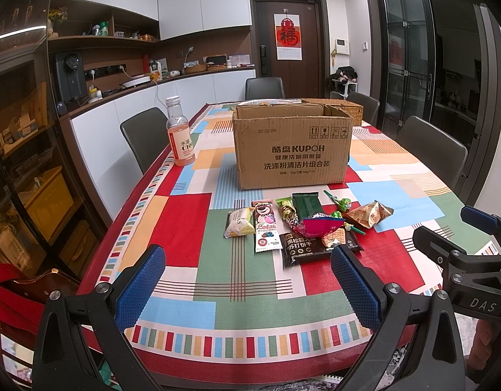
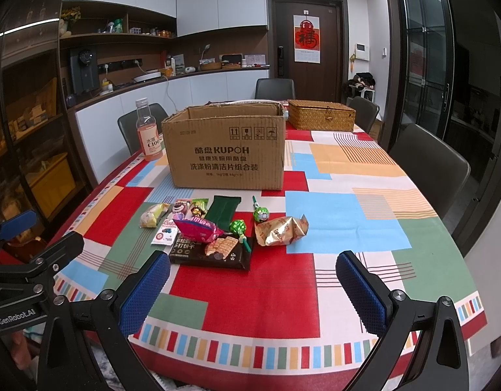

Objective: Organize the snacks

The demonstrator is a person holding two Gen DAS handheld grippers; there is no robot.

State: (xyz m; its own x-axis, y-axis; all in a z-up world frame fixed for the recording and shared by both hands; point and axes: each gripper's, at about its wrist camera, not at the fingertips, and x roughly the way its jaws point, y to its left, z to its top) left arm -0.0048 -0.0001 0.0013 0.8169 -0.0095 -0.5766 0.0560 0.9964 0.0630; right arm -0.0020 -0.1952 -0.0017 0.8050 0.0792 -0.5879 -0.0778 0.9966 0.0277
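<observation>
A heap of snack packets (image 1: 302,224) lies on the patchwork tablecloth, in front of an open cardboard box (image 1: 291,150). It holds a black cracker pack (image 1: 315,247), a dark green bar (image 1: 307,207), a pink bag (image 2: 198,228), a gold bag (image 2: 279,231) and lollipops (image 2: 260,215). The box also shows in the right wrist view (image 2: 224,153). My left gripper (image 1: 247,280) is open and empty, above the table's near edge, short of the snacks. My right gripper (image 2: 253,283) is open and empty, near the front edge, right of the black pack (image 2: 211,251).
A drink bottle (image 1: 180,133) with pink liquid stands left of the box. A woven lidded basket (image 2: 320,115) sits behind the box at the right. Grey chairs (image 2: 429,169) ring the table. A counter runs along the left wall.
</observation>
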